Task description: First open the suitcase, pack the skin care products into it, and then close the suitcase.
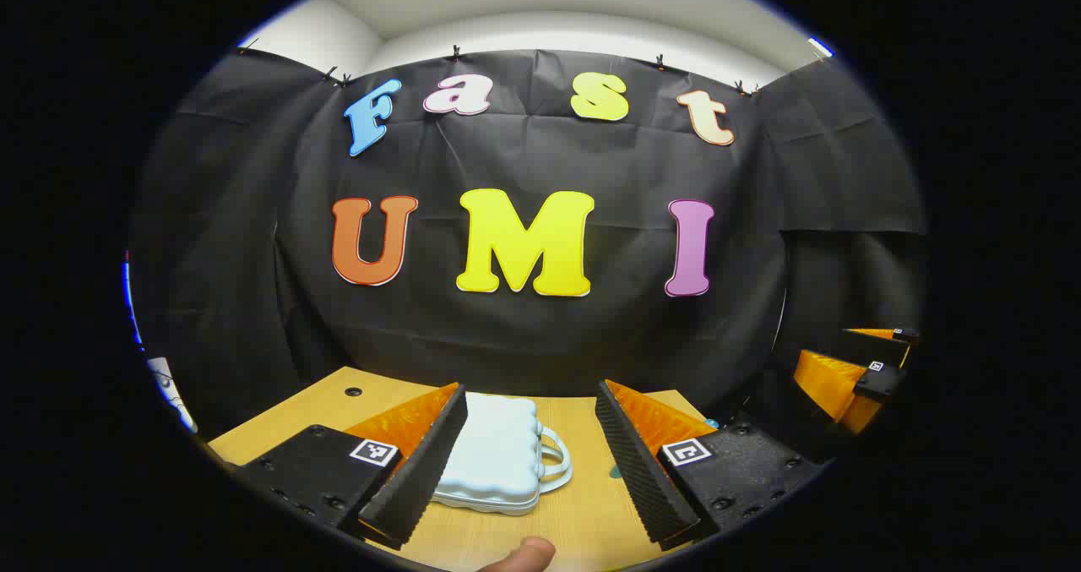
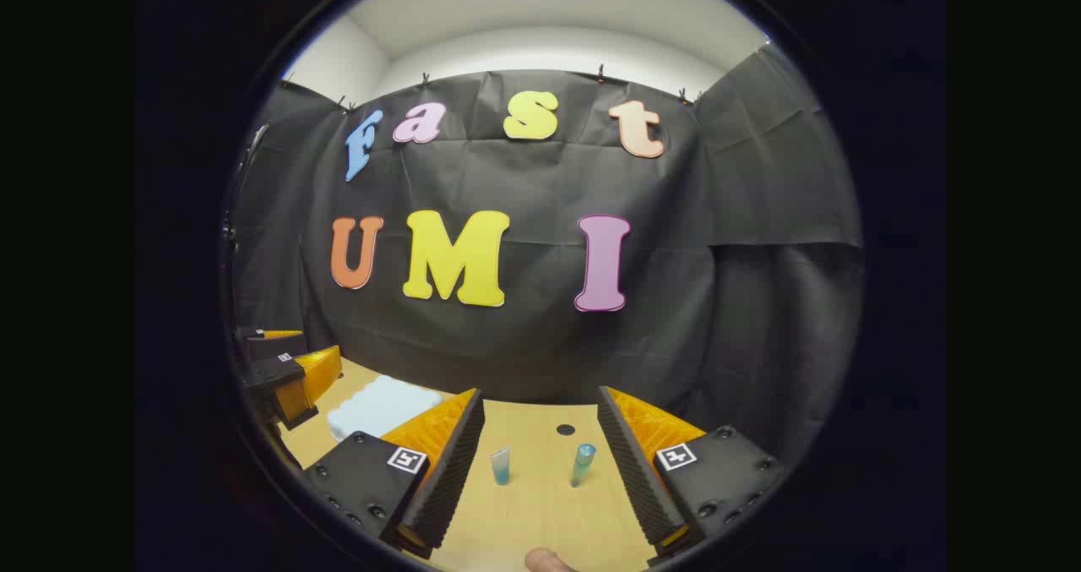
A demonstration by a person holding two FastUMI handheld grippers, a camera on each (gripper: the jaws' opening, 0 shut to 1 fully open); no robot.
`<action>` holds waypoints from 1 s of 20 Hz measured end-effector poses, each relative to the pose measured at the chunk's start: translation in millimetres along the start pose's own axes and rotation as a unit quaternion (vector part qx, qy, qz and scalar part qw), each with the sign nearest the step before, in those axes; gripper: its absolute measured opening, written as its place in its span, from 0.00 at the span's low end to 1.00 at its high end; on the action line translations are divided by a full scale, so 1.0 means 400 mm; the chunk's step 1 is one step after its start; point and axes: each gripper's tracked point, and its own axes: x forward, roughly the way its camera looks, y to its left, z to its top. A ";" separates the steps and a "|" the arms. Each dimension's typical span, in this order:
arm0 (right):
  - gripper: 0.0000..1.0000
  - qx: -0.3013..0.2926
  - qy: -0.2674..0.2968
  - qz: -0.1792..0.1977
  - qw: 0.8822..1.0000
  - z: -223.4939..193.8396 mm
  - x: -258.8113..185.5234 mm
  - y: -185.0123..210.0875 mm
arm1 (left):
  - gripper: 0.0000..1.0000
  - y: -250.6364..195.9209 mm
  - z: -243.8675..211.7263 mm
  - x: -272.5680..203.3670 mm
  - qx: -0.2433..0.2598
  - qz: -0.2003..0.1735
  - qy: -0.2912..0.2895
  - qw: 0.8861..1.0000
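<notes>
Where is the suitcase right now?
The suitcase lies closed on the table between the left tongs in the left gripper view, handle toward the right.

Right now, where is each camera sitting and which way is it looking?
Left gripper view: rides on the left gripper, looks forward over the wooden table at the closed suitcase; its own open fingers and a fingertip show.
Right gripper view: rides on the right gripper, looks over the table at two skin care products; its own open fingers show.
Shared: both face the black wall, and each sees the table, the suitcase and the other gripper at its edge.
</notes>
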 end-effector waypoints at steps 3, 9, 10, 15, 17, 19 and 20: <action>0.80 -0.003 -0.003 0.005 1.000 0.010 0.027 -0.005 | 0.98 -0.018 0.001 0.023 0.004 -0.002 0.001 1.000; 0.80 -0.003 0.003 0.007 1.000 0.009 0.075 -0.018 | 0.98 -0.036 -0.003 0.057 0.005 -0.004 -0.002 1.000; 0.80 -0.004 0.005 0.008 1.000 0.005 0.081 -0.019 | 0.97 -0.035 -0.007 0.061 0.005 -0.003 -0.001 1.000; 0.80 0.002 0.009 0.015 1.000 -0.005 0.104 -0.016 | 0.98 -0.029 -0.031 0.070 0.005 0.005 0.014 1.000; 0.80 0.002 0.016 0.015 1.000 -0.017 0.116 -0.016 | 0.98 -0.028 -0.035 0.072 0.009 0.005 0.017 1.000; 0.80 -0.001 0.021 0.018 1.000 -0.022 0.121 -0.010 | 0.98 -0.026 -0.026 0.071 0.009 0.006 0.011 1.000; 0.80 -0.004 0.019 0.021 1.000 -0.017 0.124 -0.007 | 0.98 -0.027 -0.024 0.071 0.009 0.005 0.008 1.000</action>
